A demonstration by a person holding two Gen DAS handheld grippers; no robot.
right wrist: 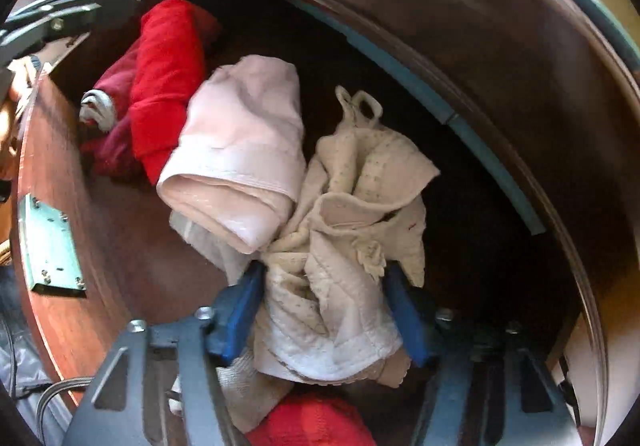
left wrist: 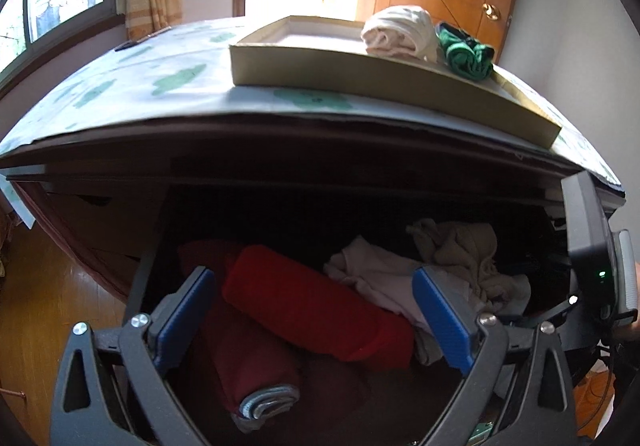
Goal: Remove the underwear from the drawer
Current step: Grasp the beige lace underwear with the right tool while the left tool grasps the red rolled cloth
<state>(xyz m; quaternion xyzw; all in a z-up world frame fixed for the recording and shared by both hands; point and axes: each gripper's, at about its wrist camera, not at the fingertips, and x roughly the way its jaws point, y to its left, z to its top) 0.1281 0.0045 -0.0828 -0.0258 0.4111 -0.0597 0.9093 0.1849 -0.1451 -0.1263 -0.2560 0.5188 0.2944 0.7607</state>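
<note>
Right wrist view: your right gripper (right wrist: 324,306) fingers pinch the cream underwear (right wrist: 344,246) inside the drawer (right wrist: 80,174), where its folds touching the pink roll (right wrist: 240,150) could drag that out too; left gripper (left wrist: 312,318) hangs wide, empty.

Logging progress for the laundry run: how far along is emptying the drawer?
Done: a cream roll and a green roll sit in the tray. In hand: the right gripper straddles the cream garment. Left: red roll, maroon roll, pink piece.
</note>
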